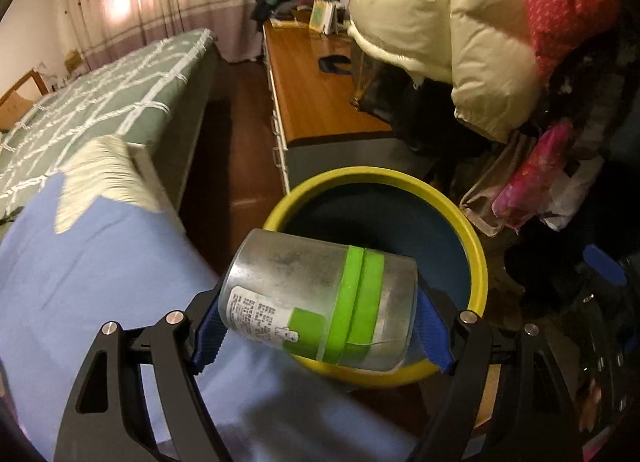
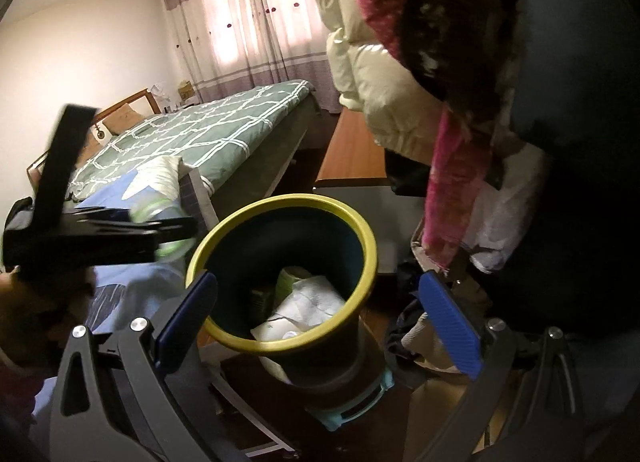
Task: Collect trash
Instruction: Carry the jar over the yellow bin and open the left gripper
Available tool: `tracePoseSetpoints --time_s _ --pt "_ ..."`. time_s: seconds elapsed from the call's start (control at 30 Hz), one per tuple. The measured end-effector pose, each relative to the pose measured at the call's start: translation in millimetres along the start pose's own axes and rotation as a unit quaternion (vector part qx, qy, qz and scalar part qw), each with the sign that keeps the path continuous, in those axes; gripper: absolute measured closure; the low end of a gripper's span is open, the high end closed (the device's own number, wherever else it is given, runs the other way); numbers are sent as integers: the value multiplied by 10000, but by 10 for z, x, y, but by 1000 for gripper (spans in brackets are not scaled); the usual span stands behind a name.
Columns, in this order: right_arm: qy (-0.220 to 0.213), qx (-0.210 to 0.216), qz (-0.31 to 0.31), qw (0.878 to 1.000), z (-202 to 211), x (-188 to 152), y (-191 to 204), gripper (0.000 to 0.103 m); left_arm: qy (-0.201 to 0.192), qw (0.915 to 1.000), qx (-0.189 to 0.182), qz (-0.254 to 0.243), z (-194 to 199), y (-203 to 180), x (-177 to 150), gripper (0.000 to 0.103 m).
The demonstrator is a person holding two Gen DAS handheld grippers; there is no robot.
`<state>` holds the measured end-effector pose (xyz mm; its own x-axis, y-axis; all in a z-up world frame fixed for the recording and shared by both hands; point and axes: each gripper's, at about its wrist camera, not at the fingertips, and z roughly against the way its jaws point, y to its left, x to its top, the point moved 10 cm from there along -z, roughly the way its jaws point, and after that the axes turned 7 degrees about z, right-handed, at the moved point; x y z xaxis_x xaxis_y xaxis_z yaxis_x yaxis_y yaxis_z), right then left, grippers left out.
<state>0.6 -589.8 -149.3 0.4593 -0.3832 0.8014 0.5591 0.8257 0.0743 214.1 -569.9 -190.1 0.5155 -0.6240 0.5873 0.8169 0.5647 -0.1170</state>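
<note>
A silver cylindrical container (image 1: 316, 294) with a green band and a white label lies sideways between the blue pads of my left gripper (image 1: 320, 328), which is shut on it. It hangs over the near rim of a dark bin with a yellow rim (image 1: 476, 262). In the right wrist view the same bin (image 2: 280, 199) holds crumpled white paper (image 2: 308, 310) and a green pack (image 2: 292, 278). My right gripper (image 2: 320, 310) stands open, its fingers either side of the bin's mouth and holding nothing. The left gripper, blurred, shows with the container (image 2: 160, 213) left of the bin.
A bed with a green checked cover (image 1: 100, 101) and a blue sheet (image 1: 80, 282) lies to the left. A wooden cabinet (image 1: 320, 93) stands behind the bin. Cream and pink padded jackets (image 1: 460, 41) hang close on the right, with bags below them.
</note>
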Motion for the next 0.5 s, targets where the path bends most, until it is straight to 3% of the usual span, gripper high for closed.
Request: tracePoseSetpoints --time_s 0.27,0.3,0.33,0.5 --pt "85 -15 -135 9999 -36 -55 -133 7 132 9998 9 134 -314 -102 101 21" --pt "96 -1 -132 9999 -44 -56 -114 7 107 9998 20 159 -291 -76 97 9" --pt "100 12 -119 9999 -50 -56 -81 7 -33 9997 38 229 -217 -46 124 5" --pt "166 126 23 9998 -85 -57 102 7 -545 9976 136 413 265 212 138 5"
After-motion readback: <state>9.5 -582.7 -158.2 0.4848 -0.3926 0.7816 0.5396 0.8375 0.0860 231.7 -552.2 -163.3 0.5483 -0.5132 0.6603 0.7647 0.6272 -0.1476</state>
